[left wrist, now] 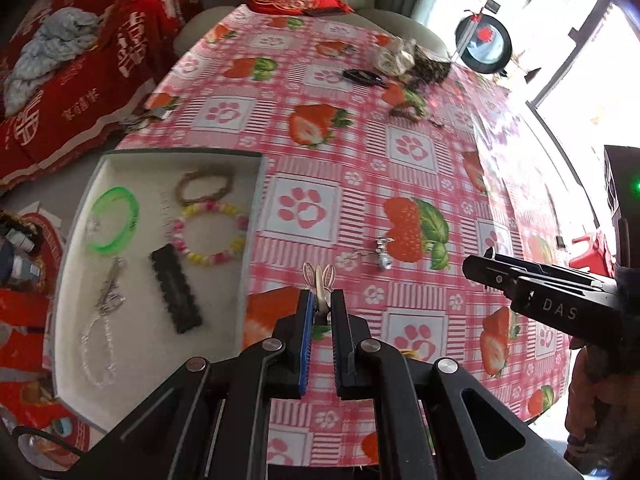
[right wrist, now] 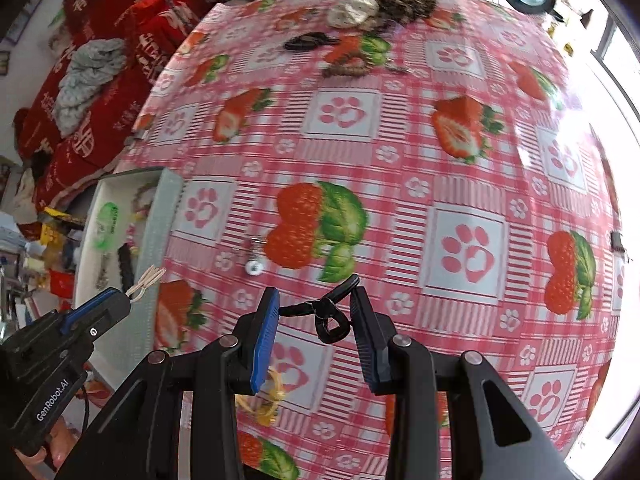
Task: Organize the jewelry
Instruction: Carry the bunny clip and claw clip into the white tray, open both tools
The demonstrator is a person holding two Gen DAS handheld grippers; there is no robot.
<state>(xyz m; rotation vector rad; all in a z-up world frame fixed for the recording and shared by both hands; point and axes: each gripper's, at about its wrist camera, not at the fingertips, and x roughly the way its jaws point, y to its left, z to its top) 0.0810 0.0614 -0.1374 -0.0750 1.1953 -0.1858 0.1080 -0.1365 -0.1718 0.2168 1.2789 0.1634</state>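
My left gripper (left wrist: 323,300) is shut on a small cream bow-shaped clip (left wrist: 319,282), held just above the tablecloth beside the white tray (left wrist: 180,153). In the tray lie a green bangle (left wrist: 116,220), a twine bracelet (left wrist: 204,188), a pink-and-yellow bead bracelet (left wrist: 212,236), a black comb clip (left wrist: 176,292) and a silver chain (left wrist: 100,336). My right gripper (right wrist: 314,300) is shut on a black bow-like hair tie (right wrist: 328,316), lifted off the table. The left gripper (right wrist: 120,300) with the cream clip (right wrist: 146,278) shows at the lower left of the right wrist view. The right gripper (left wrist: 486,266) shows at the right of the left wrist view.
A silver charm (left wrist: 382,256) lies on the strawberry-print tablecloth (left wrist: 400,184) near the tray. Yellow bands (right wrist: 264,398) lie under my right gripper. At the far side are a black clip (left wrist: 360,77), a twine ring (left wrist: 406,110) and a pale bundle (left wrist: 396,56). Red bedding (left wrist: 80,80) lies beyond the table's left edge.
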